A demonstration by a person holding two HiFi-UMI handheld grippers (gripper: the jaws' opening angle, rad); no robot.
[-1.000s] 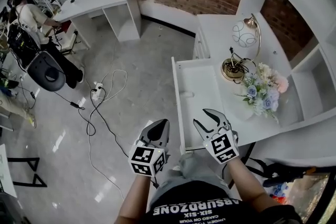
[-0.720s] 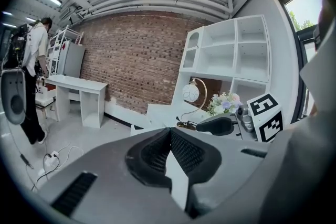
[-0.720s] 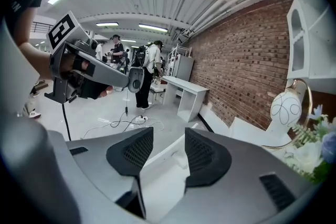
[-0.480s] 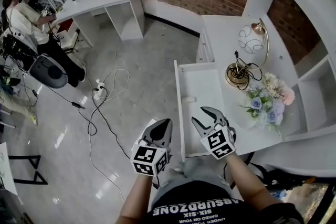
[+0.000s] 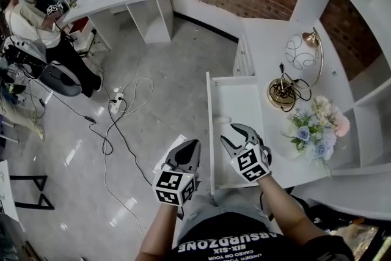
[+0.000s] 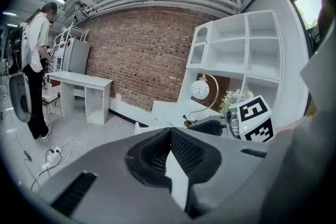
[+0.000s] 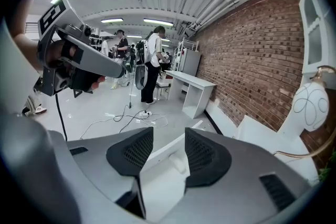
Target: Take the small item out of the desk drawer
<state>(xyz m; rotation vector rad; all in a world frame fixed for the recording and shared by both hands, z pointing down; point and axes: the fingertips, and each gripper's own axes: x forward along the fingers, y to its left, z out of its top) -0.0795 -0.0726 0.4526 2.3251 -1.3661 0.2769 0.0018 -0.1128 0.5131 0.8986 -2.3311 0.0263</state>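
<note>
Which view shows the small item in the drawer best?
Right gripper view: the small item lies close, framed between the open right tongs. Head view shows it only as a tiny white blob in the drawer. Left gripper view doesn't show it.

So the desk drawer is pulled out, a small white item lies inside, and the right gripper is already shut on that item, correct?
Not quite. The right gripper is open: in the right gripper view its jaws stand apart, with the small white item lying ungripped beyond them. The drawer is indeed pulled out.
</note>
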